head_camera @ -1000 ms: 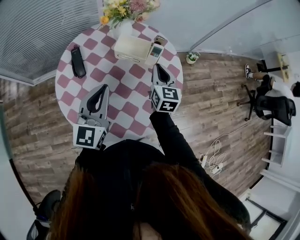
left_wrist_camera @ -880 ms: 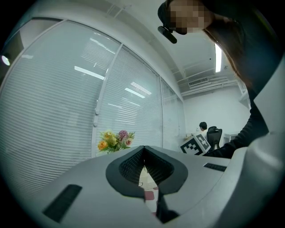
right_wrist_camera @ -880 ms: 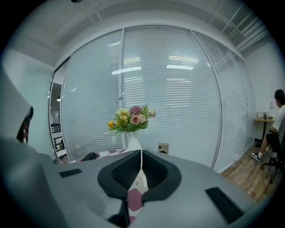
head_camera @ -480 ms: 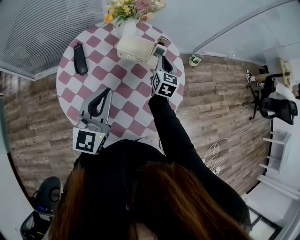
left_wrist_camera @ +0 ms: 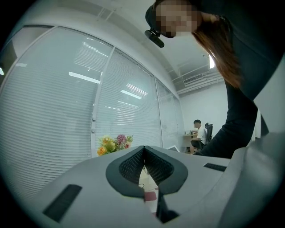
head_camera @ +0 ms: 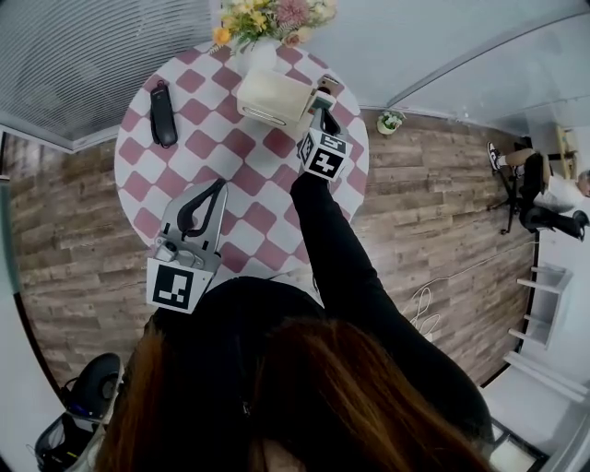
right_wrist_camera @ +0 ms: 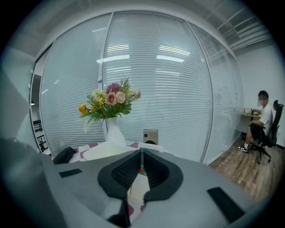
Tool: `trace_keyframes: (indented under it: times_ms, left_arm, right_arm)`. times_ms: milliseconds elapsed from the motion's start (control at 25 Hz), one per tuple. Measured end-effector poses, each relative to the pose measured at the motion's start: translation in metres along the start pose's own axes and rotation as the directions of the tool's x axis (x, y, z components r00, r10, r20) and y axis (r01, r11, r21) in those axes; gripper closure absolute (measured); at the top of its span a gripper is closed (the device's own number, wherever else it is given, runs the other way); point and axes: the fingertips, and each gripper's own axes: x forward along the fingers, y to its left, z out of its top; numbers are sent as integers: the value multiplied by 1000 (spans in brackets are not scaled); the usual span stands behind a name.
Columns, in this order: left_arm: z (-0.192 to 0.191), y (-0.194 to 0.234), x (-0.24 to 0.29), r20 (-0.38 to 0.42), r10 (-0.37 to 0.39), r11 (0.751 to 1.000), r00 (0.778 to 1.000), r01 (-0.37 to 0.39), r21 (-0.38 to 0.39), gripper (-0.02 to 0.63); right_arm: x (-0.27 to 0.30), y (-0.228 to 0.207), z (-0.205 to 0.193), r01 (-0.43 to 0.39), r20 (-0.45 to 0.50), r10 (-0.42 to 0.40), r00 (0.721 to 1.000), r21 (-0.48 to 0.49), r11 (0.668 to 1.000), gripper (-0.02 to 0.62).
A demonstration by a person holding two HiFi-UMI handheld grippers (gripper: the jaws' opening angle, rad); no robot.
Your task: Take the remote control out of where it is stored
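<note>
A round table (head_camera: pixel 260 159) under a pink-and-white checked cloth stands on a wood-plank floor (head_camera: pixel 74 230). At its far edge a white vase (head_camera: pixel 261 53) holds a bouquet (head_camera: pixel 272 17) of pink, yellow and cream flowers. On the table's far left lies a black elongated device (head_camera: pixel 163 112), well apart from the vase. Slatted blinds (head_camera: pixel 83 55) behind glass run along the far left. A small potted plant (head_camera: pixel 392 120) sits on the floor just right of the table. Far right, a person (head_camera: pixel 553 189) sits on a black office chair (head_camera: pixel 527 205). Nearer on the right, a pale cable (head_camera: pixel 424 300) lies loosely beside a white shelf unit (head_camera: pixel 544 313).
</note>
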Motion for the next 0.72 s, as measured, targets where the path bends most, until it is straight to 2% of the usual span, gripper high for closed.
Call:
trace_keyframes:
  times_ms: [160,280,400,720]
  left_arm:
    - [-3,2,1,-8,1,1000,1000,-1,-9,597]
    - [-5,3,1,-17,6,1000,1000,-6,-15,597]
    - [-7,6,0,-20,13,1000,1000,-13,-18,597]
    - [-12,14,-4,-30,37,999,999,-38,-25,597]
  right_arm:
    - [10,-2,-8,26,-29,-25,999,39,999,560]
    - [19,-8,-14,76,-69,-71,995,77,994,424]
    - [27,-13,-21,121,-113,-110,988,100,988,365]
    - [46,-14,-28,169,-160,-146,976,144,975,350]
